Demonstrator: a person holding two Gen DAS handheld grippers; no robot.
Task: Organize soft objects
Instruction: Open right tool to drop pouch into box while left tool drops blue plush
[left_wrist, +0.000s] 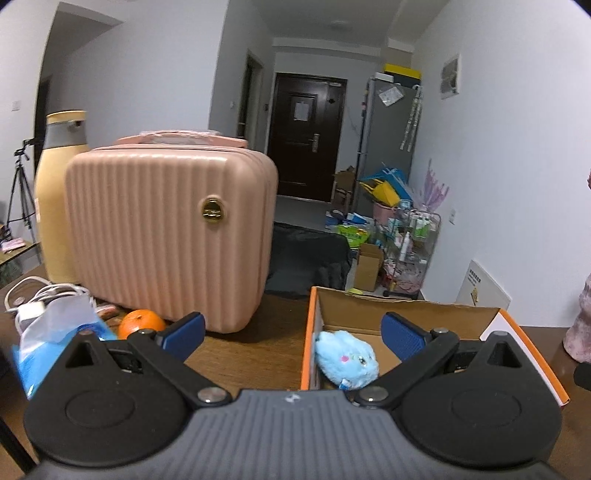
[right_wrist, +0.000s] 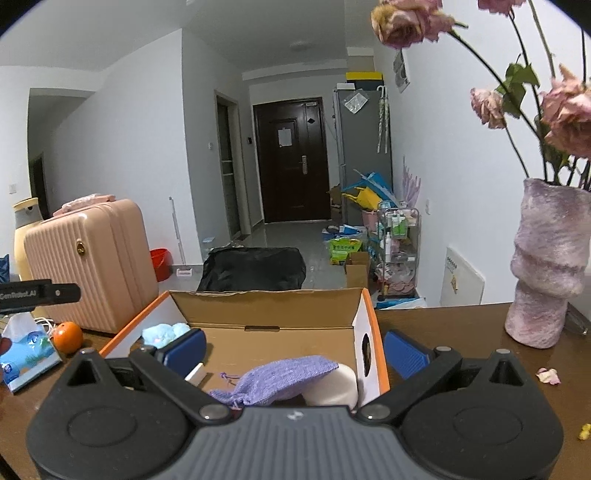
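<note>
Both grippers, left (left_wrist: 293, 332) and right (right_wrist: 295, 349), hang with fingers spread and empty over the box (right_wrist: 369, 317). Inside it lie a blue plush (left_wrist: 347, 360) at 9 o'clock and a purple pouch (right_wrist: 284, 380) at 5. Packing looks nearly done; next comes finding any soft thing left on the tabletop (right_wrist: 461, 325).

Dark wood table (right_wrist: 443, 332). Directly on it: open cardboard box (right_wrist: 373, 354), pink ribbed case (left_wrist: 166, 229), orange (left_wrist: 142, 323), tissue pack (right_wrist: 26, 350), yellow bottle (left_wrist: 59, 206), white cables (left_wrist: 33, 291), fuzzy vase (right_wrist: 546, 266), loose petal (right_wrist: 548, 376).
</note>
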